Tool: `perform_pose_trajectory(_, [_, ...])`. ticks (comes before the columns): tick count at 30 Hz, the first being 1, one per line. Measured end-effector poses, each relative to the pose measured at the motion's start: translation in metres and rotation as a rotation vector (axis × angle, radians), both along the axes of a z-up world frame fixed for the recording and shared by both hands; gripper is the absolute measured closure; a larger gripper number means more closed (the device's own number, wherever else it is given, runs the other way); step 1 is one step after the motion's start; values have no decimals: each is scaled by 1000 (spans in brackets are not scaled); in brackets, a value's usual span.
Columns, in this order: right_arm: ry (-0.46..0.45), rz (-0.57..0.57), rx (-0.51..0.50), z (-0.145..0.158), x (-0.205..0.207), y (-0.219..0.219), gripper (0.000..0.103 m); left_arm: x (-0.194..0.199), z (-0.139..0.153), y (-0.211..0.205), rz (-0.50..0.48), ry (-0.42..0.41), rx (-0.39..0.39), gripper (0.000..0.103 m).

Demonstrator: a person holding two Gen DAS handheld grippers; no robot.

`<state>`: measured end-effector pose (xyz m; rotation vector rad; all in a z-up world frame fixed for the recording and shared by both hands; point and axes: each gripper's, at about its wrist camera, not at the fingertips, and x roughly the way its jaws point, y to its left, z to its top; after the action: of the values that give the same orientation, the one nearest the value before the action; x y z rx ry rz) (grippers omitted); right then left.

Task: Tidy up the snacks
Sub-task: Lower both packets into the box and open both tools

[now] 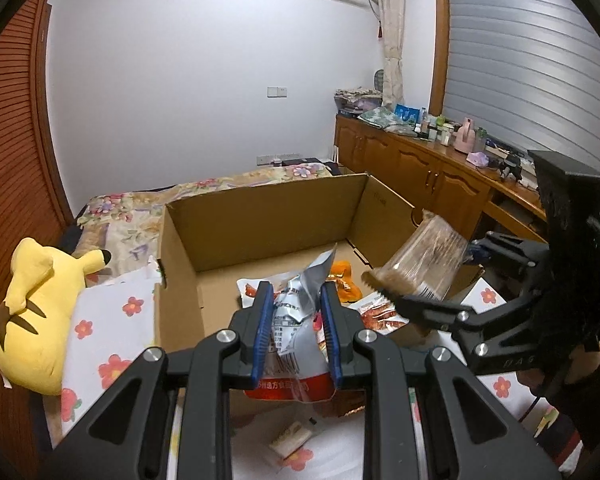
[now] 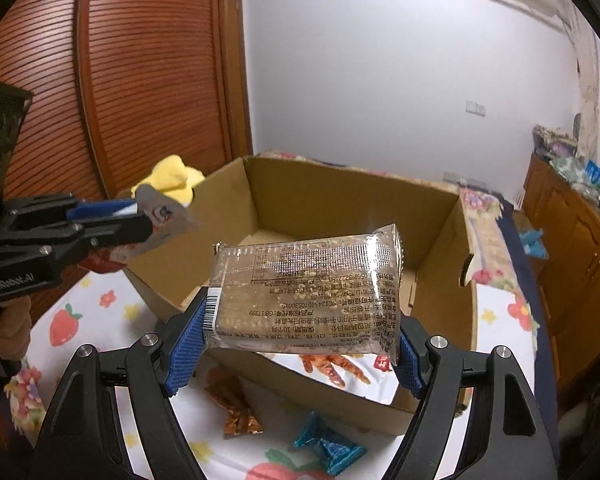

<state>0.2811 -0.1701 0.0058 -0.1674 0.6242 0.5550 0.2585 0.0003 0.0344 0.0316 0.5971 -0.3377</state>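
Note:
My left gripper (image 1: 296, 320) is shut on a crumpled silver and red snack pouch (image 1: 296, 304), which it holds above the near edge of an open cardboard box (image 1: 268, 216). The right wrist view shows this gripper (image 2: 146, 218) from the side with the pouch (image 2: 168, 216) sticking out. My right gripper (image 2: 300, 348) is shut on a clear pack of brown crumbly bars (image 2: 308, 296), gripped by its two ends over the box (image 2: 340, 200). That pack (image 1: 420, 264) hangs at the box's right side. In the box lie a chicken-feet pack (image 2: 332, 368) and an orange snack (image 1: 344, 280).
A brown wrapped candy (image 2: 236, 408) and a blue one (image 2: 328, 444) lie on the floral sheet (image 2: 112, 320) in front of the box. A yellow plush toy (image 1: 32, 312) lies left of the box. A cluttered wooden cabinet (image 1: 420, 172) runs along the right wall.

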Motion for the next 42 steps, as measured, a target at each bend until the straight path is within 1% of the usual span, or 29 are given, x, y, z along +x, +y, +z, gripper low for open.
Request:
perform_pose_trajectory(4, [34,4,2,-5,6,-2,22,8,-4,-5,-1,5,15,81])
perform_pose_trajectory(18, [77,22,44,-5,13,-8,18,26,-8,-11,10,24,44,81])
perform_pose_trajectory(21, [74,17,33,-4,15,-8,13,33,-13,-12,14,40,56,81])
perform_pose_trajectory(27, [71,8,32,-2,16,-10,12,44,-20,-18,19,69,64,80])
perform_pose_trajectory(33, [86,-14,38,-4,23,-13,8,53,-26,-22,24,92,68,80])
perform_pose_trajectory(42, [67,-44,54,3,21,-15,7,52,-22,-22,33,86,67,77])
